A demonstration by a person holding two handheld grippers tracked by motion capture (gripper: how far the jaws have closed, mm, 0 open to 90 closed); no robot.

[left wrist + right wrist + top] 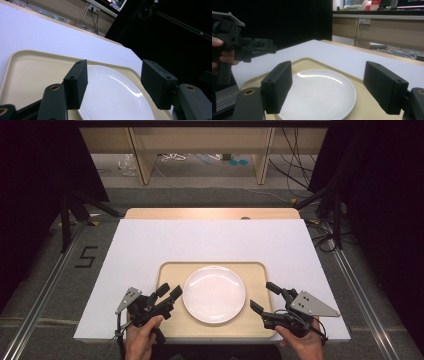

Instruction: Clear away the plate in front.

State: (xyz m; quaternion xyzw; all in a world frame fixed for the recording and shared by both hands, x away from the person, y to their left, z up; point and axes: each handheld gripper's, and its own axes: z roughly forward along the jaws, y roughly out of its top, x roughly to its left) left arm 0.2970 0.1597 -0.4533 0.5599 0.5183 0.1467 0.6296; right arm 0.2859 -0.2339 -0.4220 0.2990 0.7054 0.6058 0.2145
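A white plate [214, 294] sits in the middle of a tan tray [170, 270]. The tray lies on a white surface [210, 242], close to the near edge. The plate has nothing on it.

The left claw [168, 293] is just beside the plate, over the left part of the tray. A hand [142, 337] holds it from below. Its two black jaws stand apart, so it is open, and nothing is between them. In the left gripper view, the plate [112, 95] shows past the jaws.

The right claw [265, 297] is near the right edge of the tray, held by the other hand [302, 345]. Its jaws stand wide apart too, with nothing in them. In the right gripper view, the plate [319, 95] lies ahead between the jaws, and the left claw [270, 48] shows farther off.
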